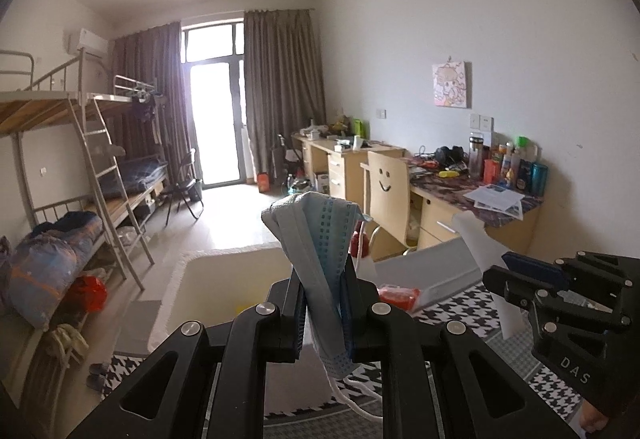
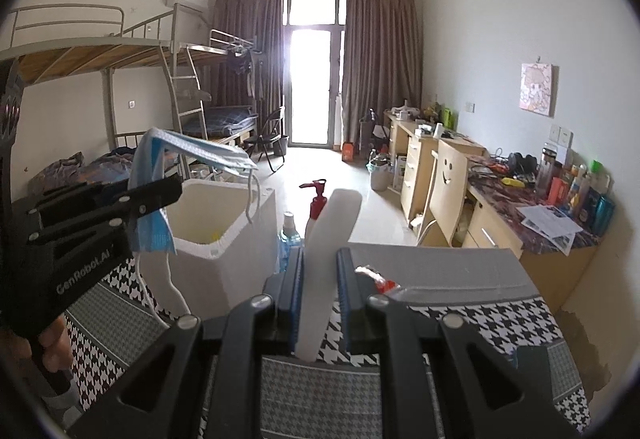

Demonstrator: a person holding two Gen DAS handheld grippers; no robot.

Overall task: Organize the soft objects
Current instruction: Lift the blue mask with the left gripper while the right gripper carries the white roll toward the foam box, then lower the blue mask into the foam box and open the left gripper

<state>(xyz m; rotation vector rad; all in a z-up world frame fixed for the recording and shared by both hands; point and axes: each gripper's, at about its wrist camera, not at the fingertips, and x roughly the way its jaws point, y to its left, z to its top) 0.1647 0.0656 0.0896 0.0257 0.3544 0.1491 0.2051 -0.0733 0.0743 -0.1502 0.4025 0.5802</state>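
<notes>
Left gripper (image 1: 322, 303) clamped tight on a folded blue face mask (image 1: 316, 239), fingers aimed slightly downward toward 12 o'clock. Right gripper (image 2: 320, 295) pinched on a white foam strip (image 2: 326, 239), likewise tilted a little down. Seen from the right wrist, left gripper at 9 o'clock, with fingers of the person's hand (image 2: 50, 351) wrapped around its handle at 8 o'clock.

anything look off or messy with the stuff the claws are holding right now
Nothing is spilled or damaged. The blue face mask is crumpled and folded over in the left claw, its ear loops dangling below. The right claw grips a white foam strip that sticks up at a tilt beside the white foam box.
</notes>
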